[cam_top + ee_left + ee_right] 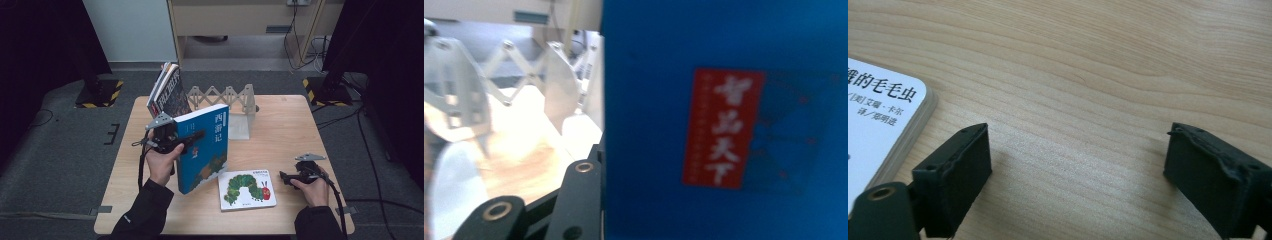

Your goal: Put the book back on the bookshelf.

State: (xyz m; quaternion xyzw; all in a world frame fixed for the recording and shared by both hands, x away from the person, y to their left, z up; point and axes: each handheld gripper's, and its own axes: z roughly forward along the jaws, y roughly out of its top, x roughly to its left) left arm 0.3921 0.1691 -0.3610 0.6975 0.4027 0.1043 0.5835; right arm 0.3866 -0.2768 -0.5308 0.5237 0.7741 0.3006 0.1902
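A tall blue book (206, 150) with white Chinese characters on its spine stands upright over the table's middle. My left gripper (194, 137) is shut on it from the left, one jaw across the cover. In the left gripper view, the blue book (724, 120) with its red label covers the right side, and one of the black fingers (576, 200) lies against its edge. A white caterpillar picture book (246, 189) lies flat near the front. My right gripper (283, 176) hovers low just right of it, open. Bare wood lies between the open jaws of my right gripper (1078, 175), and the picture book's corner (883, 115) is at the left.
A pale expanding book rack (225, 96) with a white end plate (239, 125) stands at the back of the wooden table (290, 130). Several books (167, 92) lean at its left end. Dark floor, stand bases and cables surround the table.
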